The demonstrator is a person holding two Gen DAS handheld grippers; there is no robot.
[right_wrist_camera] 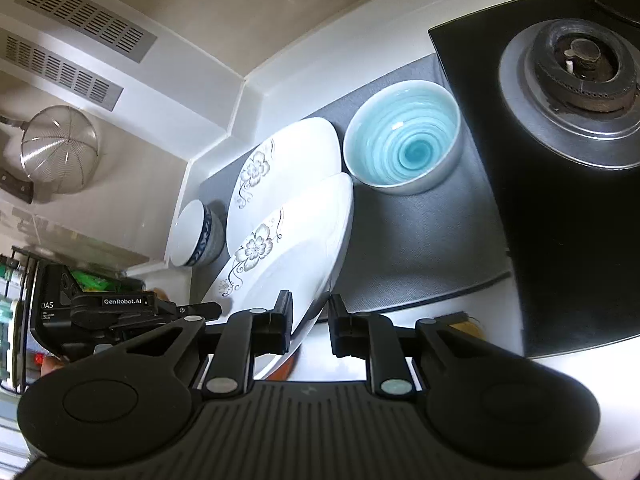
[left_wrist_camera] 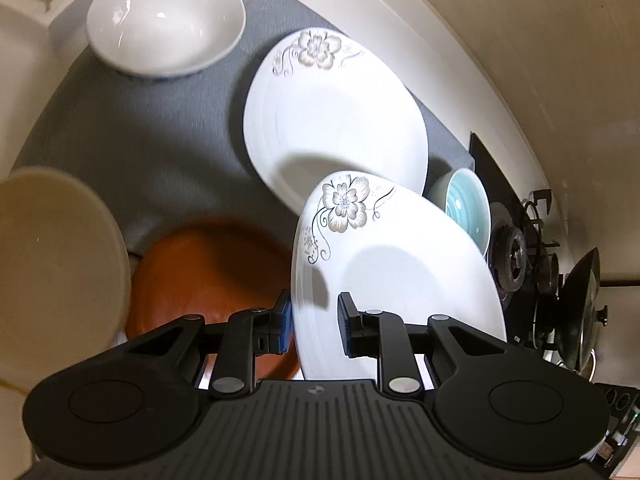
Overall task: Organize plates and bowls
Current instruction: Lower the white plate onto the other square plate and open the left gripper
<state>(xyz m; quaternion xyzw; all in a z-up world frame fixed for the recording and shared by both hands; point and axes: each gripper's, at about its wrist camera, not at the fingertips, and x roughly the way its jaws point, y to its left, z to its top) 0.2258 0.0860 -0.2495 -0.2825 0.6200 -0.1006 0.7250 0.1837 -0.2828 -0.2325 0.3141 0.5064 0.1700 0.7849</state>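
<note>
Kitchen bench with a grey mat [left_wrist_camera: 132, 152], seen along both grippers. A flowered plate, the held plate [left_wrist_camera: 400, 264], is carried above the mat by both tools. The left gripper [left_wrist_camera: 314, 326] pinches its near rim, one pad under and one over. The right gripper [right_wrist_camera: 310, 322] pinches the opposite rim, with the plate's edge running between its fingers; its jaws stand narrow.

A second plate of the same pattern, the resting plate [left_wrist_camera: 336, 120], lies flat on the mat toward the bench's back edge, just beyond the held one and partly overlapped by it in both views.

The coming move probably turns on this relation: the resting plate lies forward of the fingers, with both flower motifs turned the same way, so stacking seems to need a forward carry and a level lowering.

A teal bowl [right_wrist_camera: 404, 140] stands beside the plates at the mat's stove end. A white bowl [left_wrist_camera: 166, 20] stands at the far corner.
</note>
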